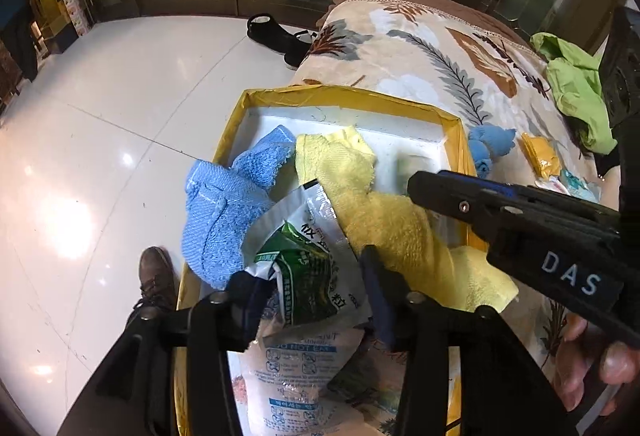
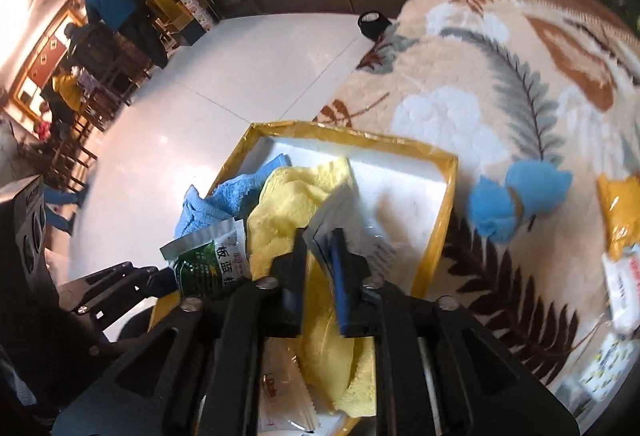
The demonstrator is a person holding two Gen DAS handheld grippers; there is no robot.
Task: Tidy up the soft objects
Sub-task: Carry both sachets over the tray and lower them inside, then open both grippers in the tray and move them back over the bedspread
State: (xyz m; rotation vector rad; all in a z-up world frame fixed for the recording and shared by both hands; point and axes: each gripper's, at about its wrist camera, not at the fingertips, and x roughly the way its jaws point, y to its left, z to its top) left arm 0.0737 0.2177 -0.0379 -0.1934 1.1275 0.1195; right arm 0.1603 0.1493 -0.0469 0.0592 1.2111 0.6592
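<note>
Green-printed foil sachet point(image 1: 308, 260): light, crinkly, slick; lies in the yellow-rimmed tray point(image 1: 344, 96) against the blue towel point(image 1: 224, 212) and yellow towel point(image 1: 360, 192). Left gripper point(image 1: 308, 300) straddles it, jaws parted, pads seemingly clear. Best pinched at a sealed edge. Right gripper point(image 2: 320, 264): narrow gap over a white packet point(image 2: 340, 208); grip uncertain.

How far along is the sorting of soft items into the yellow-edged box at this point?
Done: a blue towel and a yellow towel lie in the box. In hand: the left gripper straddles a green-printed sachet, jaws apart; the right gripper is over the yellow towel with a white packet between its jaws. Left: a blue plush piece and yellow packet remain on the blanket.
</note>
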